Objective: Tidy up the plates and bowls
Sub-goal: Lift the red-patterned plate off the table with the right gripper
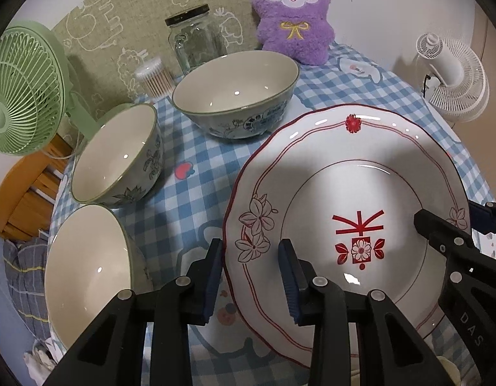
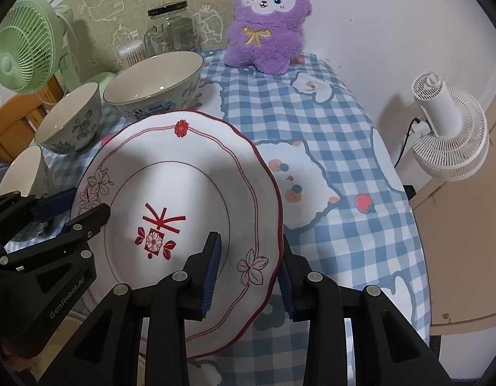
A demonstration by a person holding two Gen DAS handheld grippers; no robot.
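left wrist cam: left gripper (image 1: pixel 251 276) is straddling the left rim of the plate (image 1: pixel 325 173), w/ one blue pad (image 1: pixel 212 280) outside the rim and one over the plate face; jaws are standing apart, gaps showing either side of the rim, so not clamped. plate is white w/ red trim and a red flower emblem, tilting up off the blue checked tablecloth (image 1: pixel 196 148). three bowls are sitting left of it: big bowl (image 1: pixel 238 93) at the back, mid bowl (image 1: pixel 116 157) nearer, plain bowl (image 1: pixel 87 276) closest to cam.

right wrist cam: right gripper (image 2: pixel 249 273) is straddling the plate's right rim the same way, fingers apart w/ the rim between them, contact hard to tell. behind: glass jar (image 2: pixel 172 29), purple plush bunny (image 2: pixel 267 22), green fan (image 2: pixel 26 51), white fan (image 2: pixel 450 128) off the table's right side.
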